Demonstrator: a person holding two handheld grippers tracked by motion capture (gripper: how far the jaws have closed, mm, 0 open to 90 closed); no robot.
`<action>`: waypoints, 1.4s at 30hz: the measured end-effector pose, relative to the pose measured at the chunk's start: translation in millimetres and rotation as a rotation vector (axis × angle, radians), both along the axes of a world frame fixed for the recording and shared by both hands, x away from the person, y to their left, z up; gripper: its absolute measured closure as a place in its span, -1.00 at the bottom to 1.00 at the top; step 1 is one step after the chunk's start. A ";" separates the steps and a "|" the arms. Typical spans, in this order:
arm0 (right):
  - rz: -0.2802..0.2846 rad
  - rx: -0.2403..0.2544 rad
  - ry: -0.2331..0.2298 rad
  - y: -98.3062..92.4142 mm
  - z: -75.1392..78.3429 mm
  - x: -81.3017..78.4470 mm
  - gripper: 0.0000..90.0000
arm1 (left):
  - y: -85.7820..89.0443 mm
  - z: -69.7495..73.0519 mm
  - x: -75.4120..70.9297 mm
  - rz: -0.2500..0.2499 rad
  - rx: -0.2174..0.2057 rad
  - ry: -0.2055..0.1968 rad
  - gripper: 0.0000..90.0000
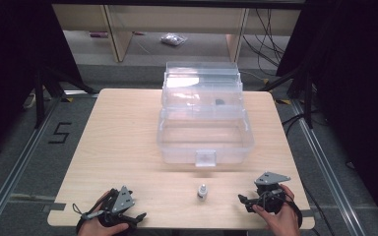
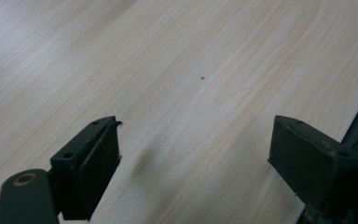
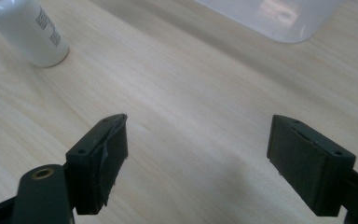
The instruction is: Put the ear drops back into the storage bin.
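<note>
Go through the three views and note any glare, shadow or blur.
High view: white glare on the open lid of the clear box, dark surroundings, table evenly lit. Left gripper view: sharp wood grain, near black pads soft, a faint shadow beside them. Right gripper view: the white bottle is slightly soft and bright, with a reflection on the box's edge.
</note>
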State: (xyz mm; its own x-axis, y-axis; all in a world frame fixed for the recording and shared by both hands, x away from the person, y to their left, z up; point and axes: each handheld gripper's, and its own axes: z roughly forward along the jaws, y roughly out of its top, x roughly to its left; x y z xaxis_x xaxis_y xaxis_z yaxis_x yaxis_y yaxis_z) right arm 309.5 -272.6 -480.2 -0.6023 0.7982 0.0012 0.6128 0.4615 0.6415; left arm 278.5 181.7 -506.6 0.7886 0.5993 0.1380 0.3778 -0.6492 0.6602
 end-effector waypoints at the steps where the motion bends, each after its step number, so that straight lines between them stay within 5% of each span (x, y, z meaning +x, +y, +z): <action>1: 0.000 0.000 0.000 0.0 0.0 0.0 -0.52 | 0.0 0.0 0.0 0.000 0.000 0.000 -0.65; 5: -0.027 0.008 0.022 0.2 1.2 -1.7 -0.51 | -1.2 -1.6 -1.0 0.014 -0.011 0.006 -0.65; 16: 0.023 -0.005 0.018 2.3 -1.1 0.7 -0.48 | 0.2 0.3 -1.7 0.002 -0.002 0.008 -0.65; 23: 0.008 0.009 0.040 4.3 1.2 -0.9 -0.47 | -1.2 -1.6 -0.5 0.010 -0.012 0.009 -0.65; 27: 0.011 0.013 0.016 7.1 -0.6 -0.6 -0.47 | -1.4 -1.8 -0.7 0.012 -0.011 0.007 -0.65; 38: 0.066 -0.020 0.080 19.3 6.8 -1.9 -0.47 | 1.5 1.0 0.6 -0.022 0.019 0.012 -0.65; 42: 0.100 -0.025 0.050 24.2 7.4 0.2 -0.47 | -0.2 -0.6 -0.4 0.002 -0.011 0.004 -0.65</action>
State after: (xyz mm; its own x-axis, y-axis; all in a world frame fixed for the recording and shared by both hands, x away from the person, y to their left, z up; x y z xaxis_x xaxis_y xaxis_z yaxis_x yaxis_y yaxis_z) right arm 309.7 -248.5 -472.8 -0.6786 0.7344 0.0137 0.5937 0.5374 0.5989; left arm 278.1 181.5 -507.2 0.7880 0.6021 0.1285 0.3816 -0.6414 0.6656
